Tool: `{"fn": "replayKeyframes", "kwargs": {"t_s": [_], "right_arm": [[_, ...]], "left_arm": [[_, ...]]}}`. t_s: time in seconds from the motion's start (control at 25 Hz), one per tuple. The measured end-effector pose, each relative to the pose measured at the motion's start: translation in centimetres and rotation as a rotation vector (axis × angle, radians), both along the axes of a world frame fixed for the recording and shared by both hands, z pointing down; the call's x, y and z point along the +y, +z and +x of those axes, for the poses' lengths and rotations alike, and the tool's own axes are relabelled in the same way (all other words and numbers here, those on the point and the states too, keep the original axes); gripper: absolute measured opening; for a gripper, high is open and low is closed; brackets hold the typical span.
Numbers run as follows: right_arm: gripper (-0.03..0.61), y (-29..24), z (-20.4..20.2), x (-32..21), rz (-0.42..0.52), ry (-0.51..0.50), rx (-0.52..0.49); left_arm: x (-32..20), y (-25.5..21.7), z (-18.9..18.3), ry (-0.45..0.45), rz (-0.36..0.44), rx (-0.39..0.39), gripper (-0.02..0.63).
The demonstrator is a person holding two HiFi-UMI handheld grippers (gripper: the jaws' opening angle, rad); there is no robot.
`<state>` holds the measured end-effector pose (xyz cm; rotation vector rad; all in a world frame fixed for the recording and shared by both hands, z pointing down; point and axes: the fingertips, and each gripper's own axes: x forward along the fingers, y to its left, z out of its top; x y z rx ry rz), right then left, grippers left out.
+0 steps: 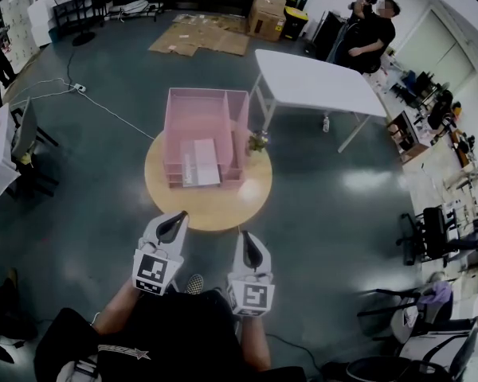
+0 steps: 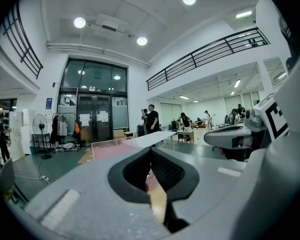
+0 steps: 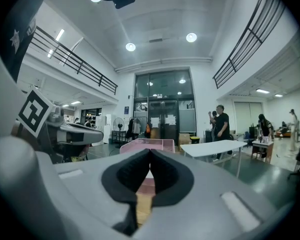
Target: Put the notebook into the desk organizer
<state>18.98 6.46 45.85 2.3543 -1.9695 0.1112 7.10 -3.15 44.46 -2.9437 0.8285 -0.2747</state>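
Observation:
A pink desk organizer (image 1: 203, 118) stands on a round wooden table (image 1: 211, 205). A pale notebook (image 1: 199, 163) lies flat in the organizer's front tray. Both grippers are held low, near my body and short of the table's near edge, touching neither object. My left gripper (image 1: 178, 216) points at the table, and in its own view the jaws (image 2: 151, 150) meet at the tips with nothing between them. Beside it, my right gripper (image 1: 244, 235) is also shut and empty (image 3: 150, 151). The organizer (image 3: 147, 145) shows ahead beyond the jaws.
A small potted plant (image 1: 258, 140) sits on the round table right of the organizer. A white folding table (image 1: 319, 82) stands behind at the right, with a person (image 1: 370, 30) beyond it. Flattened cardboard (image 1: 199, 37) lies on the floor; office chairs (image 1: 430, 229) line the right.

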Motion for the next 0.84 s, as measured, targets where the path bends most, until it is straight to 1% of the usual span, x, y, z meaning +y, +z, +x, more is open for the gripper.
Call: {"fn": "replayKeyframes", "kwargs": {"t_s": [0.24, 0.6, 0.84], "right_arm": [[0.006, -0.22, 0.35, -0.45, 0.01, 0.002, 0.005], [0.006, 0.1, 0.88, -0.45, -0.006, 0.005, 0.013], [0.006, -0.52, 0.95, -0.9, 0.015, -0.001, 0.007]], "left_arm": [[-0.29, -0.09, 0.19, 0.004, 0.002, -0.002, 0.011], [-0.46, -0.25, 0.33, 0.002, 0.009, -0.005, 0.011], [-0.49, -0.33, 0.7, 0.008, 0.01, -0.006, 0.011]]}}
